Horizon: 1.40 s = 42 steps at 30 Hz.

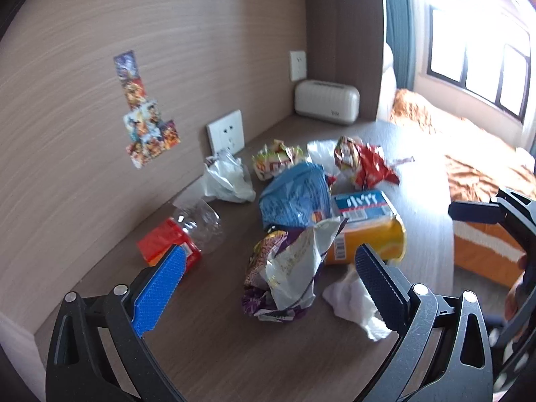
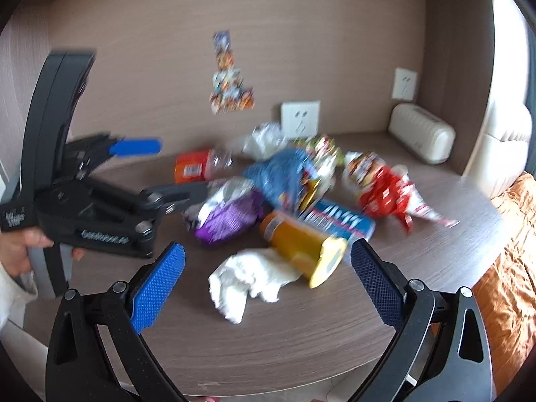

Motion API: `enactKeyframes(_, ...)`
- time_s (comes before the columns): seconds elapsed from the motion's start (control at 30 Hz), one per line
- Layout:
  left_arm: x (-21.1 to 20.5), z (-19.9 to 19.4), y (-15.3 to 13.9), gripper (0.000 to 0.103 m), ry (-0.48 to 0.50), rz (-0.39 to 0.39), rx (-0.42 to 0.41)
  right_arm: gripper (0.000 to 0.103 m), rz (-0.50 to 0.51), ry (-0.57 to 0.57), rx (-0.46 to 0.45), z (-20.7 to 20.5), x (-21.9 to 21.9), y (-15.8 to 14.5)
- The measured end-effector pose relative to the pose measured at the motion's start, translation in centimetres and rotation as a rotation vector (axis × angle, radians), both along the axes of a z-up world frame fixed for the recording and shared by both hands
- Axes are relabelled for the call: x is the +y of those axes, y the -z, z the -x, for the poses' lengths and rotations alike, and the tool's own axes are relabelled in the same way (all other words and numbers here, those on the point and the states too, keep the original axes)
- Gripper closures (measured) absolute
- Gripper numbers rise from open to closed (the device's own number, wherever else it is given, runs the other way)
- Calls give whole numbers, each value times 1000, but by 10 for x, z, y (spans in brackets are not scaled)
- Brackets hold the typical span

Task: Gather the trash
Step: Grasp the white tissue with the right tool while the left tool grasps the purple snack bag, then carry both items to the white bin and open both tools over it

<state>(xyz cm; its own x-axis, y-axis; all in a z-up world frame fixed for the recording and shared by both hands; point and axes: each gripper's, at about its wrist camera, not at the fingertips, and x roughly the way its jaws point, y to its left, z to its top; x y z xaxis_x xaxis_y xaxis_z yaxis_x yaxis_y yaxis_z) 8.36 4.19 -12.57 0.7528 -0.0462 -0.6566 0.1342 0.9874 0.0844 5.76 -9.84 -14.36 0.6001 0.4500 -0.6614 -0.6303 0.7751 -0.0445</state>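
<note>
Several pieces of trash lie heaped on the wooden desk [image 1: 207,351], and no bin or bag to put them in shows in either view. The left gripper [image 1: 271,278] hangs above the near edge of the heap with its jaws spread wide and nothing between them. Straight ahead of its gap is the crumpled purple and silver snack bag [image 1: 284,274]; just beside its right pad lies the white tissue [image 1: 351,298], and beyond that pad the orange tube [image 1: 368,234] lies on its side. Past its left pad sits a clear bottle with an orange label [image 1: 187,231].

The right gripper [image 2: 268,278] is likewise wide open and empty, with the tissue [image 2: 248,278] squarely ahead of its gap and the open end of the tube [image 2: 305,248] touching the tissue near the right pad.

My judgement is that the step is a first pick. It should go best if each gripper takes its nearest soft piece: the left closes across the bag's upright flap, the right comes down over the bunched middle of the tissue, clear of the tube so it does not roll away
</note>
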Motion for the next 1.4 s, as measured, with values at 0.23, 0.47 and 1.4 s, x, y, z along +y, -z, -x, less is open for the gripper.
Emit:
enactKeyframes(0.23, 1, -28, 36, 10, 97, 1, 68, 22, 93, -33, 24, 0, 26, 46)
enactKeyframes(0.47, 0, -46, 61, 48, 160, 36, 143, 70, 146, -12, 54, -13, 34, 71)
enactKeyframes(1.4, -202, -11, -11, 49, 449, 95, 71, 75, -108, 410, 77, 15, -243, -27)
